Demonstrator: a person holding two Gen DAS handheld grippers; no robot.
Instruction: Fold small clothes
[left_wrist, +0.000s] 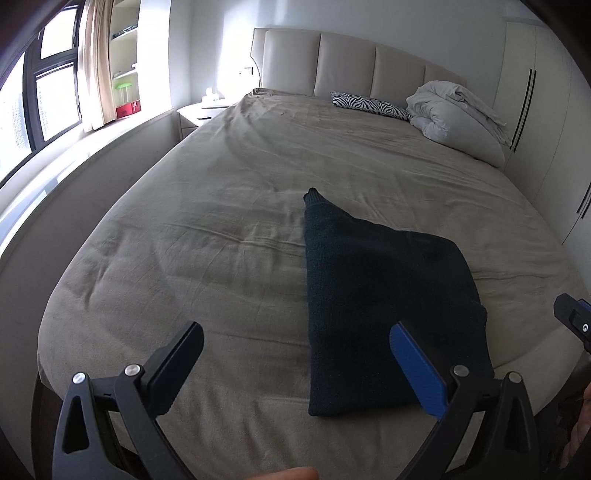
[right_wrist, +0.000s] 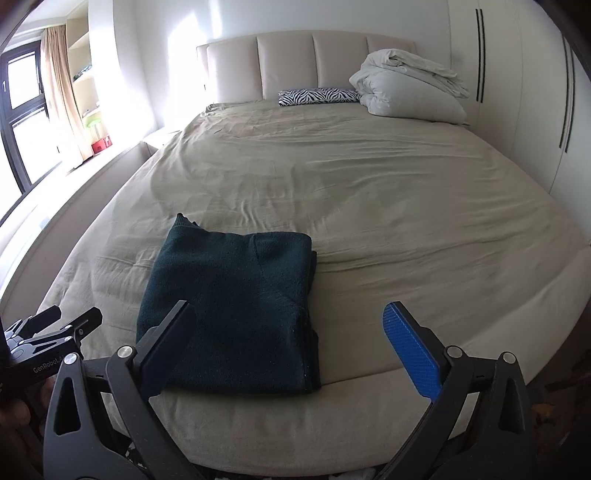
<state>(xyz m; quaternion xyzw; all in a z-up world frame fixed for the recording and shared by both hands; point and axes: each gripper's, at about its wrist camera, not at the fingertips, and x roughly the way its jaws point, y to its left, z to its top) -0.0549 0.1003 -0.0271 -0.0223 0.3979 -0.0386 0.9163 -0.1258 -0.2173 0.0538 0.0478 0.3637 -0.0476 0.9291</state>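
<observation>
A dark teal knitted sweater (right_wrist: 229, 314) lies folded into a thick rectangle on the near edge of a bed (right_wrist: 369, 184) covered in a beige sheet, with one sleeve cuff (left_wrist: 312, 195) poking out from its far corner. The left gripper (left_wrist: 295, 350) hangs just in front of the sweater with its jaws spread wide, holding nothing. The right gripper (right_wrist: 288, 332) is likewise wide open and empty, just in front of the sweater. Well beyond the sweater, by the padded headboard (right_wrist: 288, 62), rest a zebra-print pillow (right_wrist: 317, 96) and a bundled white duvet (right_wrist: 406, 88)
</observation>
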